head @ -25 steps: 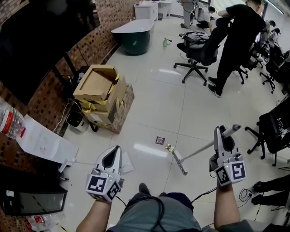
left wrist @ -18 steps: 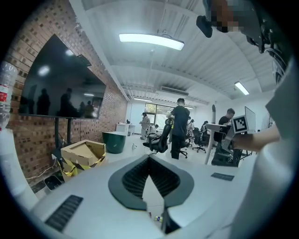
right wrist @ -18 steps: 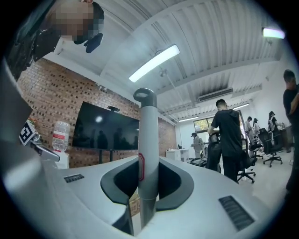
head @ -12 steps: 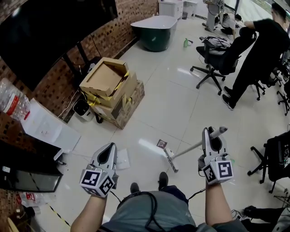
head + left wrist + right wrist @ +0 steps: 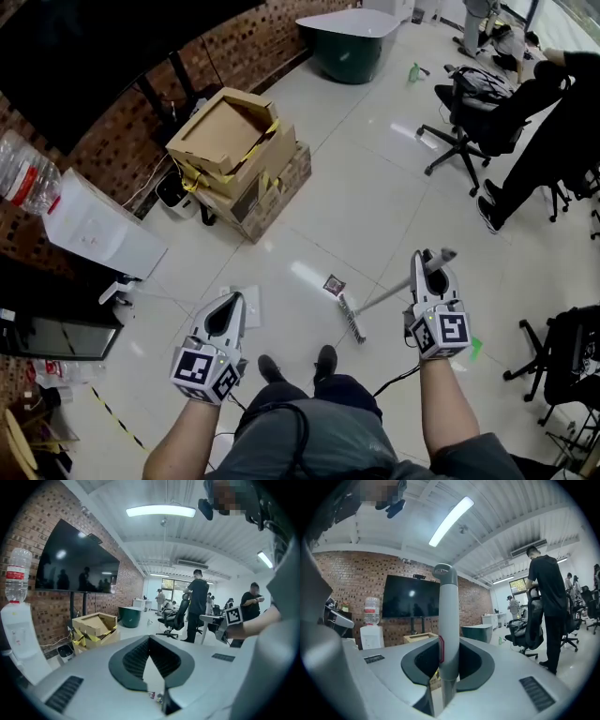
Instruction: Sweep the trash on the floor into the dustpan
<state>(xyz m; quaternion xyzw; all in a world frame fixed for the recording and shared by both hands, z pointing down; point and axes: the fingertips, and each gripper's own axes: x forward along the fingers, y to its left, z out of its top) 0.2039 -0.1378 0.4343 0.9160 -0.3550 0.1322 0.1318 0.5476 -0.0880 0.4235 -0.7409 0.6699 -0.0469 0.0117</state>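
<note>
The right gripper pinches the broom handle; the left gripper is pressed together, empty. The wrapper lies just beyond the broom head, so I'd reach past it and drag back flat.

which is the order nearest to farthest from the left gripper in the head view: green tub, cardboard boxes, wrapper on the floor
From the left gripper:
1. Wrapper, on the floor just ahead, to its right.
2. Cardboard boxes, farther ahead by the brick wall.
3. Green tub, far up the room.
</note>
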